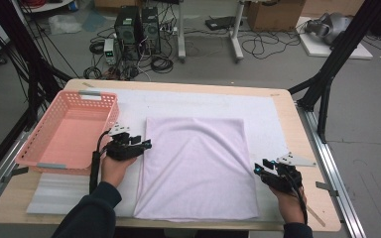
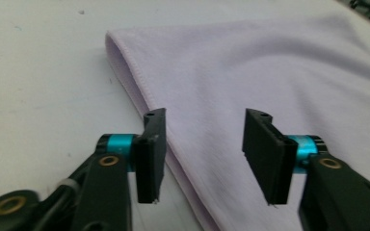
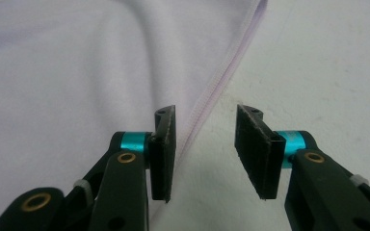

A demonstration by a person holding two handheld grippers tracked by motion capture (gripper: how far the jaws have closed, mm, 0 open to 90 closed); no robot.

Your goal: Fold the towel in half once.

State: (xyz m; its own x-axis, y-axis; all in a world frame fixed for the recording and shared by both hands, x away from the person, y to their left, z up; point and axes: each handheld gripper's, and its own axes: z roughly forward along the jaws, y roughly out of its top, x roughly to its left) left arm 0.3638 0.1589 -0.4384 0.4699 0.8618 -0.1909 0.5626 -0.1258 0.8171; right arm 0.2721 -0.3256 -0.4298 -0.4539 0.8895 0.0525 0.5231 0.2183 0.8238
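A pale lilac cloth (image 1: 198, 166) lies folded flat on the white mat (image 1: 198, 99), in the middle of the table. My left gripper (image 1: 148, 144) sits at the cloth's left edge, jaws open. In the left gripper view the cloth (image 2: 250, 72) edge runs between the open jaws of my left gripper (image 2: 204, 154), with nothing pinched. My right gripper (image 1: 258, 167) hovers at the cloth's right edge. In the right gripper view the hemmed edge of the cloth (image 3: 77, 72) passes between the open jaws of my right gripper (image 3: 207, 151), and the pads stay clear of it.
A pink plastic basket (image 1: 54, 153) stands at the table's left side, close to my left hand. Beyond the table's far edge are computer cases (image 1: 138, 27), cables and a cardboard box (image 1: 275, 15) on the floor. Black frame posts (image 1: 330, 74) rise at the right.
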